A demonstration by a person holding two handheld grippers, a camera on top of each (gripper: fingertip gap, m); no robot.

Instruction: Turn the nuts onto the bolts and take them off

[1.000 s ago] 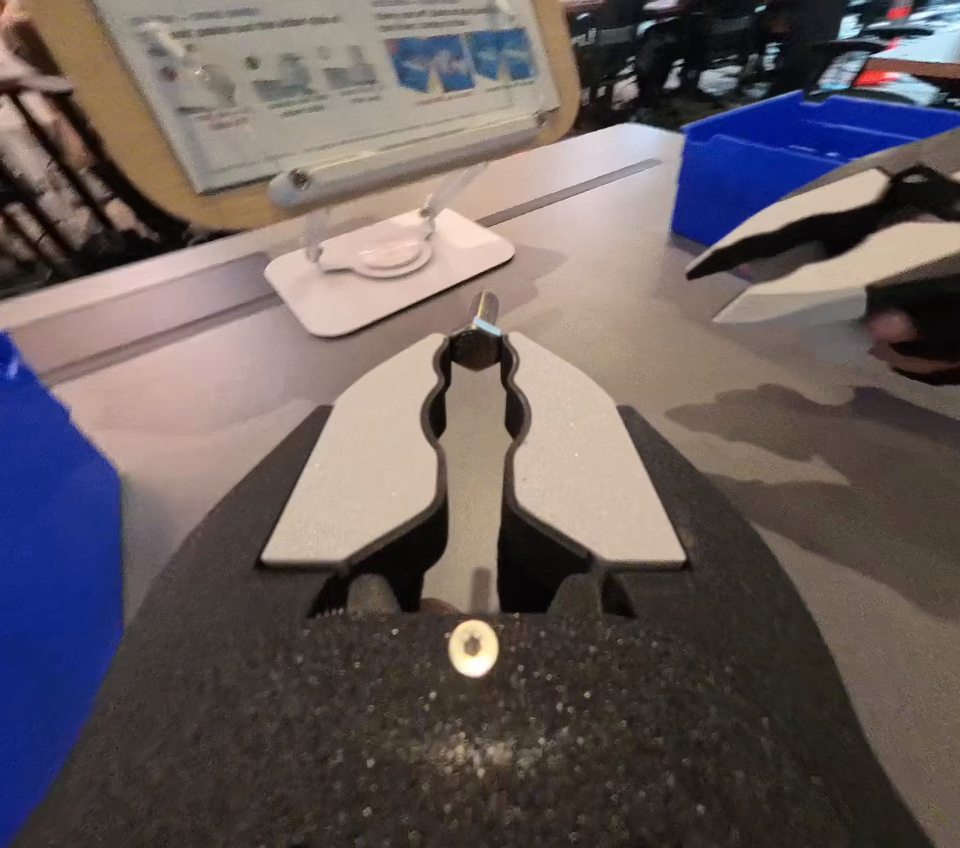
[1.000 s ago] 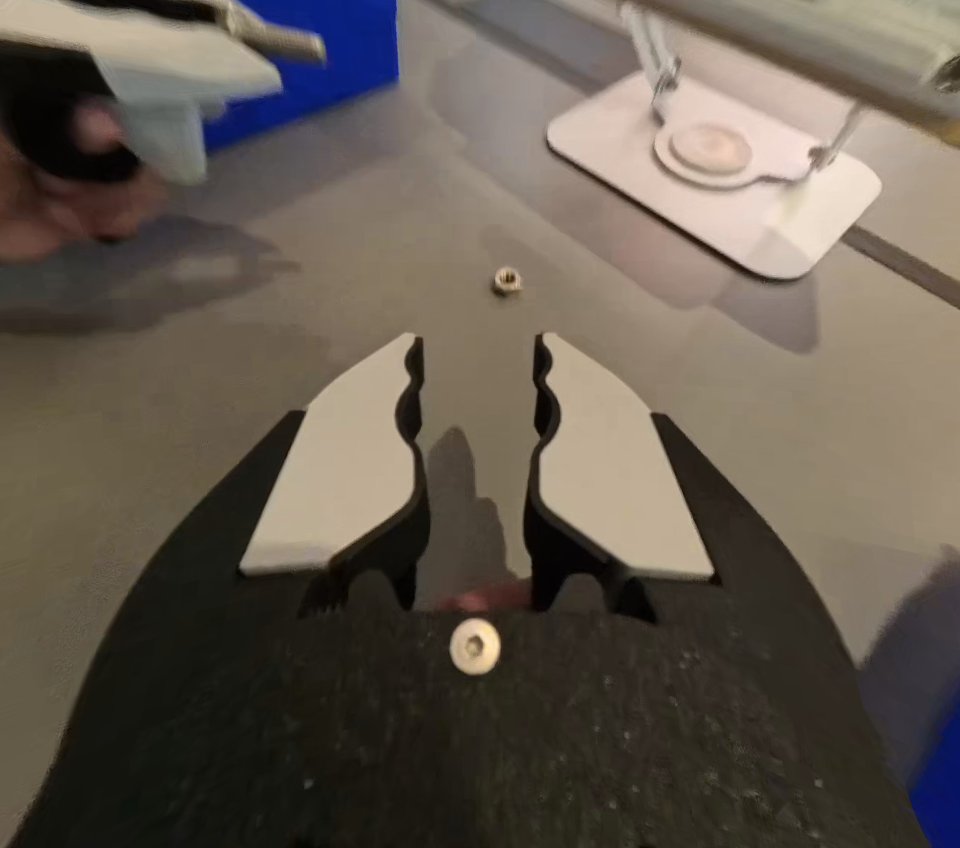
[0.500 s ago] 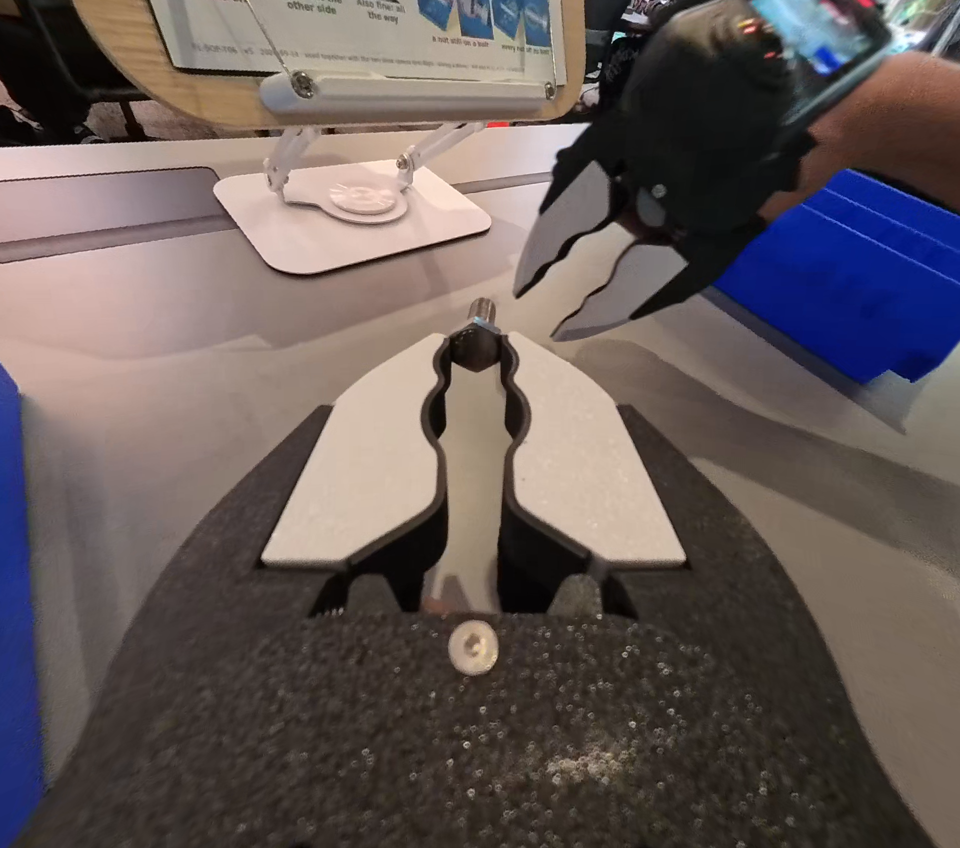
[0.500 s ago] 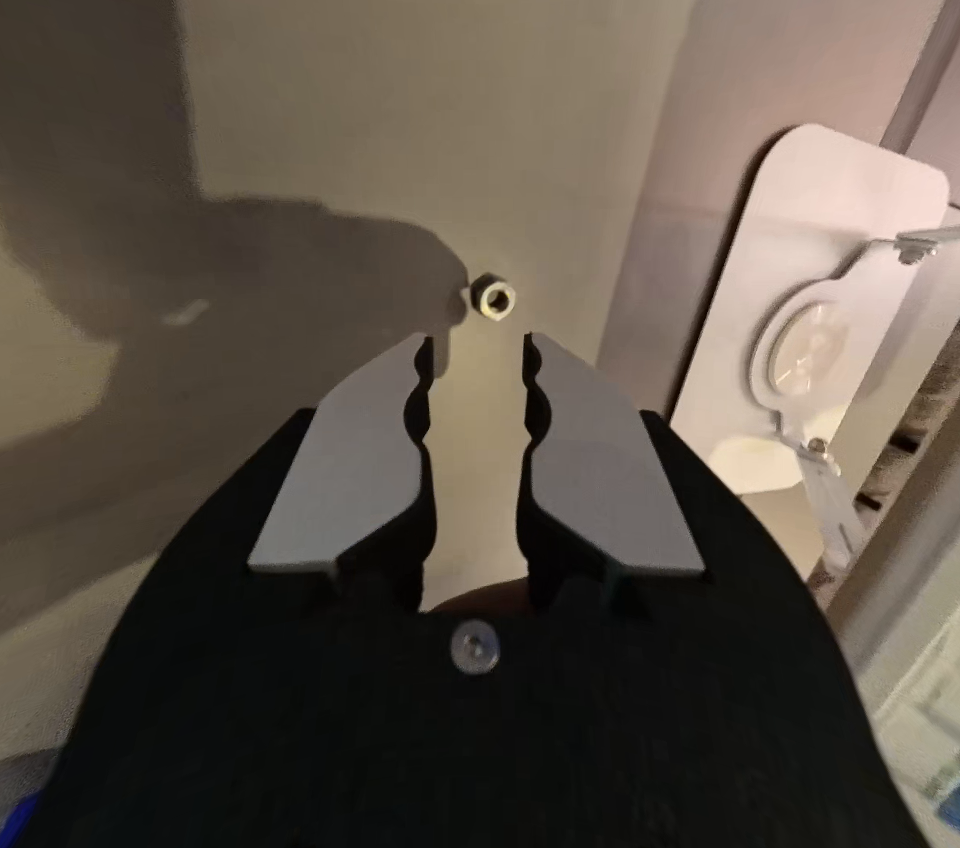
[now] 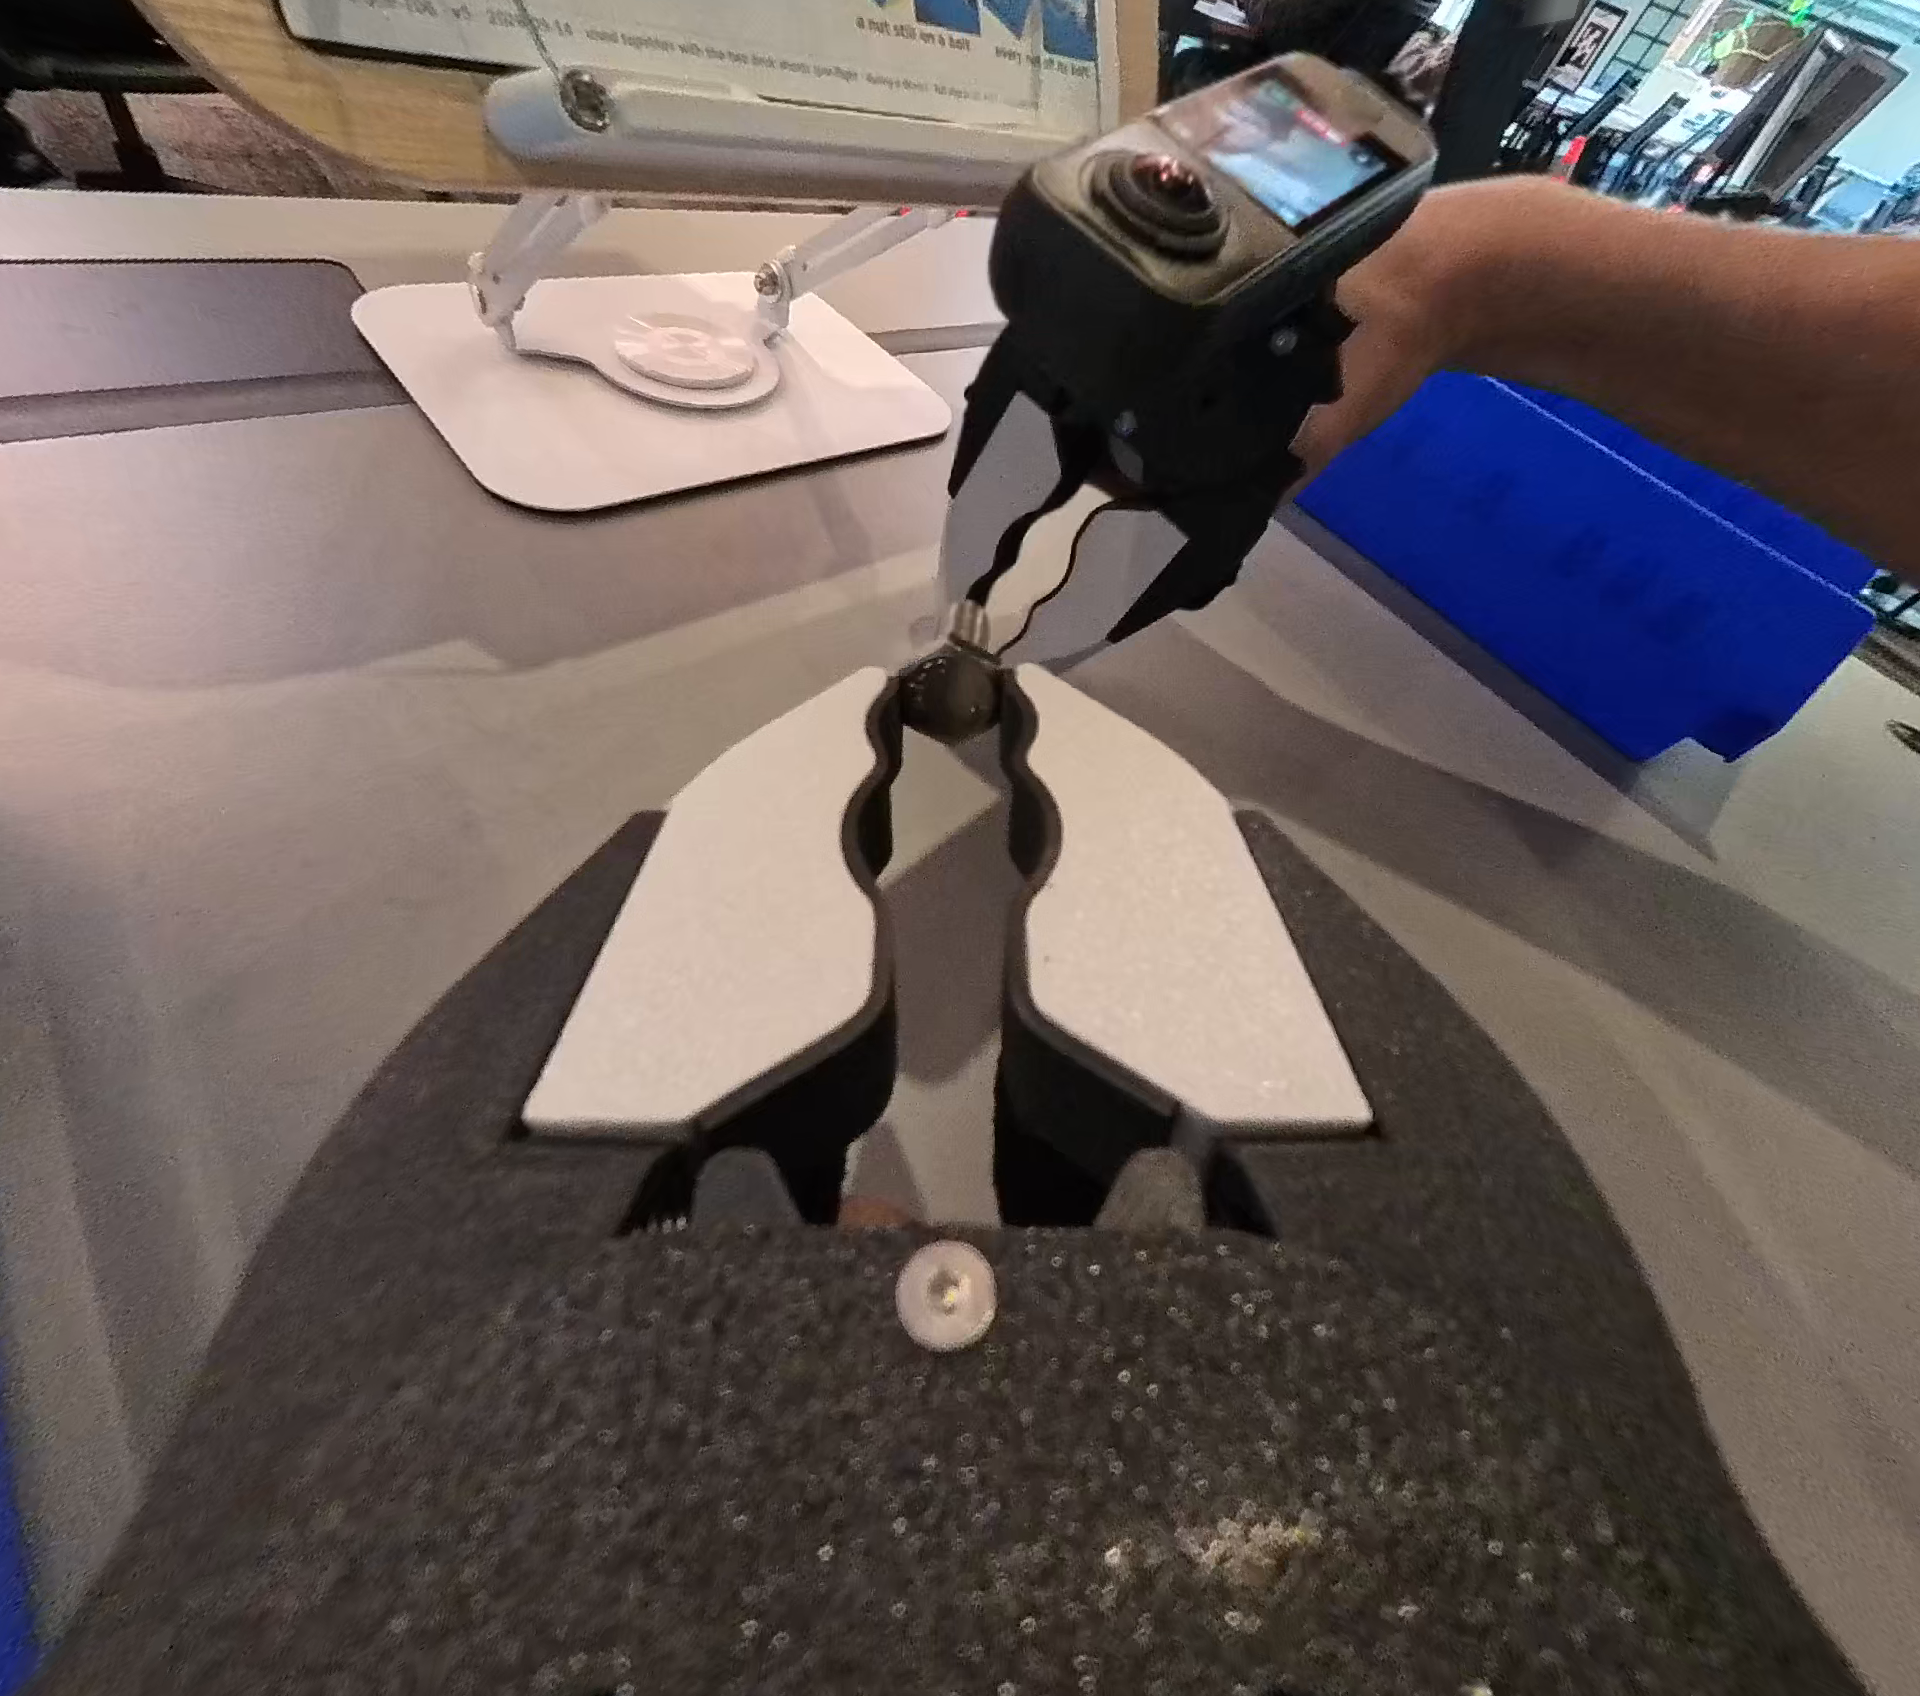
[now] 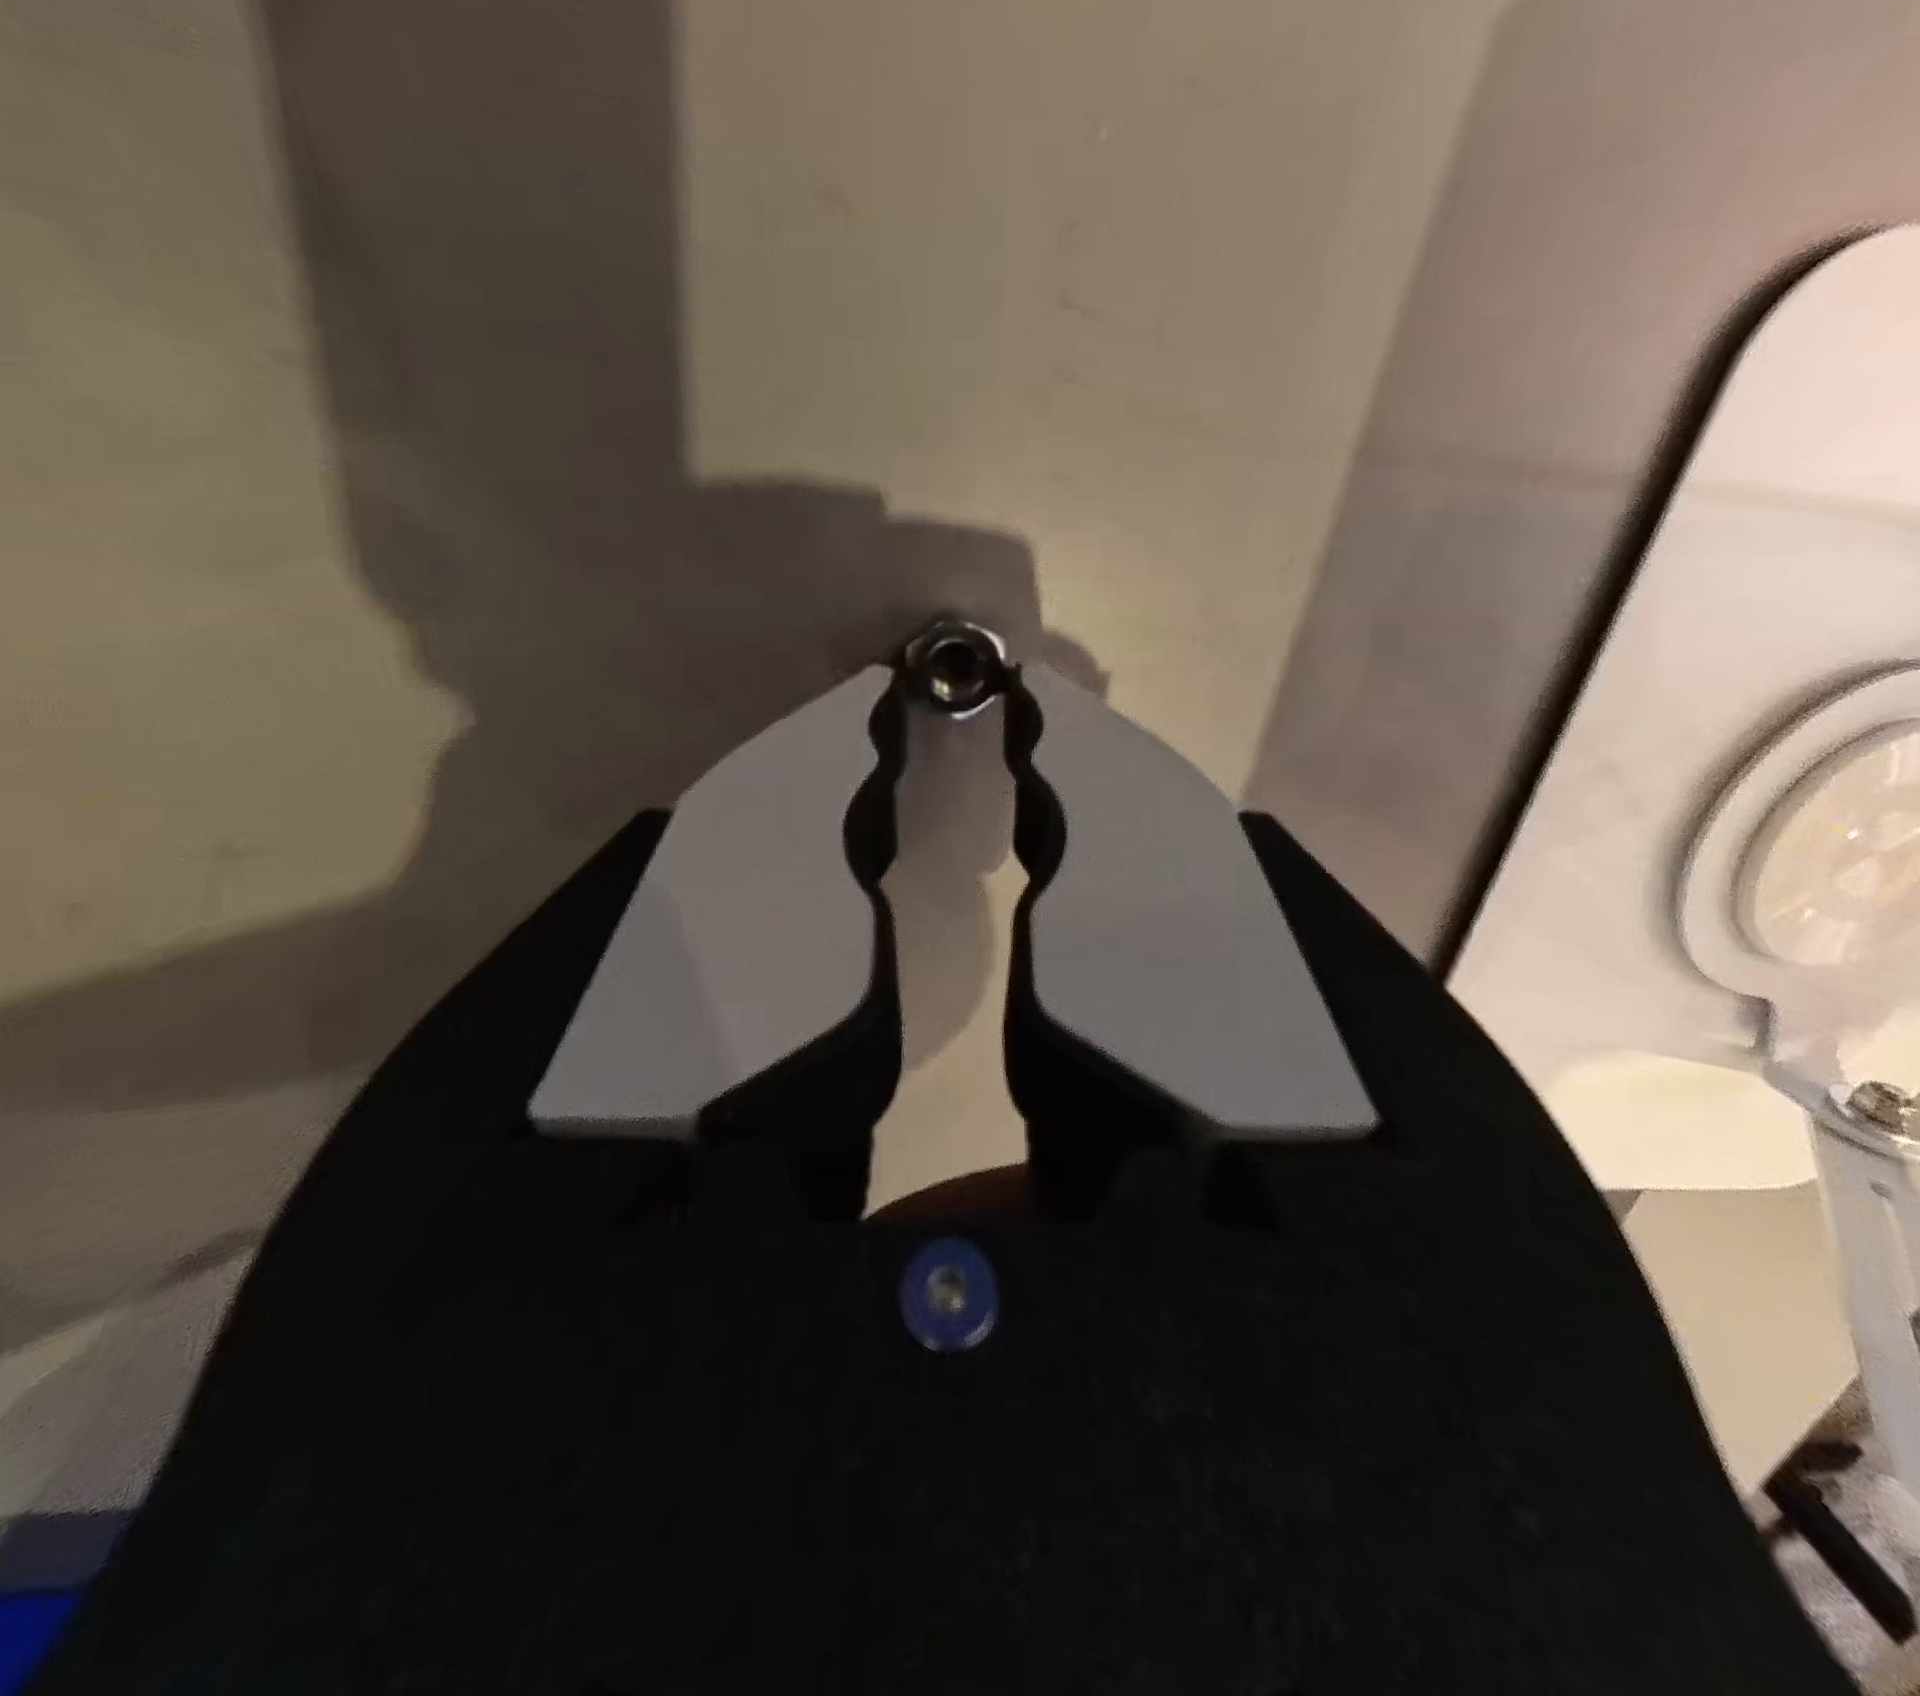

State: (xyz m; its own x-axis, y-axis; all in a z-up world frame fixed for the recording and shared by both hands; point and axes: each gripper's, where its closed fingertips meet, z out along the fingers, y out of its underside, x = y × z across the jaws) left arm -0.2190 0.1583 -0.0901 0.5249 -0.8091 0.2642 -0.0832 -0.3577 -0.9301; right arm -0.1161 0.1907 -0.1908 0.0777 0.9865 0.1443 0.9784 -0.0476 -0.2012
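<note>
My left gripper (image 5: 951, 703) is shut on the dark head of a bolt (image 5: 951, 696). The bolt's silver shank (image 5: 971, 623) points forward, away from the camera. My right gripper (image 6: 951, 688) points down at the grey table (image 6: 935, 192) and is shut on a small silver nut (image 6: 951, 670), which lies flat with its hole facing up. In the left wrist view the right gripper (image 5: 997, 633) reaches down to the table just beyond the bolt's tip. The bolt hides the nut in that view.
An instruction board on a white stand (image 5: 665, 399) is at the back of the table; its base (image 6: 1766, 711) lies right of the nut. A blue bin (image 5: 1558, 566) stands at the right, another blue bin (image 5: 10, 1438) at the far left. A person's forearm (image 5: 1662, 316) holds the right gripper. The grippers' ends are close to 15 cm from one another.
My right gripper swung in from the side, came down over the nut on the table and closed its jaws on it. My left gripper has kept hold of the bolt.
</note>
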